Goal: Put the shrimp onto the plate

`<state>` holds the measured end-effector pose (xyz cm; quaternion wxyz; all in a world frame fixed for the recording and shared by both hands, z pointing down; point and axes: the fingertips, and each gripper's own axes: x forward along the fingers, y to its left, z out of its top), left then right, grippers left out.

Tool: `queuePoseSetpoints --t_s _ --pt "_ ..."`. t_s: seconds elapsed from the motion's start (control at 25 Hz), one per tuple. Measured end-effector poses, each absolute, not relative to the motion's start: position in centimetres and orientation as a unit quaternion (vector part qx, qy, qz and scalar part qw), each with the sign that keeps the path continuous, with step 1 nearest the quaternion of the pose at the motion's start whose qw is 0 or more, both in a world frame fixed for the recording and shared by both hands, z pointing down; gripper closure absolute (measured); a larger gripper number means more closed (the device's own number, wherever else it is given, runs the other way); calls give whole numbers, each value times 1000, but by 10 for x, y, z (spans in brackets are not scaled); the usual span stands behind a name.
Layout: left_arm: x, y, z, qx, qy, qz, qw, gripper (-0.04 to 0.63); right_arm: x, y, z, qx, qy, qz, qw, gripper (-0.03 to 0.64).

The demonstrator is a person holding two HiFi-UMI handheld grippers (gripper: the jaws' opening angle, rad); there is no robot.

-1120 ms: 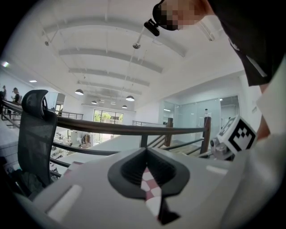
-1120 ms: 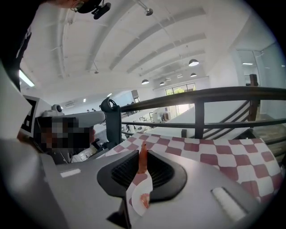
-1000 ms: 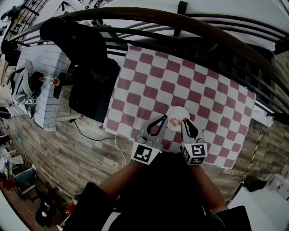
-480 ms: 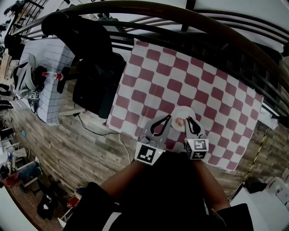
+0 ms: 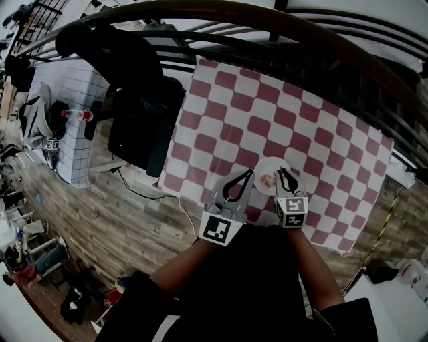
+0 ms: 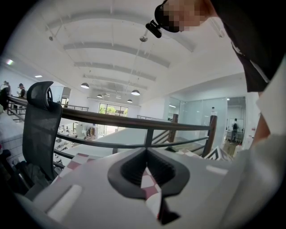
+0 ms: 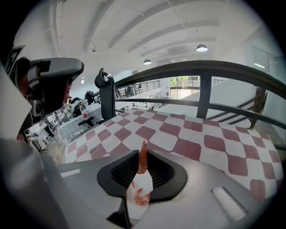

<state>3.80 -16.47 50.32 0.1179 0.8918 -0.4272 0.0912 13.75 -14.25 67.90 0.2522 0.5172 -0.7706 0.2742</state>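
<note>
Shrimp (image 7: pixel 142 160) stands on end, pinched between the tips of the right gripper (image 7: pixel 143 150), whose jaws are closed on it. It hangs over the white plate (image 5: pixel 278 166). A second shrimp (image 7: pixel 142 197), pink and curled, lies on the plate below and shows through the gap between the jaws. The plate sits on a red-and-white checked cloth (image 5: pixel 267 113), close to its near edge and right of its middle. The left gripper (image 5: pixel 245 176) is just left of the plate, over the cloth. Its jaws meet at the tips and hold nothing; only the cloth shows through the narrow gap behind them. A dark rail (image 5: pixel 267 17) curves past the far side of the table, and a black chair (image 5: pixel 134 100) stands at the left.
</note>
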Motion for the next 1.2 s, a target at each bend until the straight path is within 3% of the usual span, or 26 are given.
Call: queuePoseSetpoints --t_s 1.2 --pt "41 -157 511 892 -427 106 105 588 124 -132 758 456 -767 306 332 558"
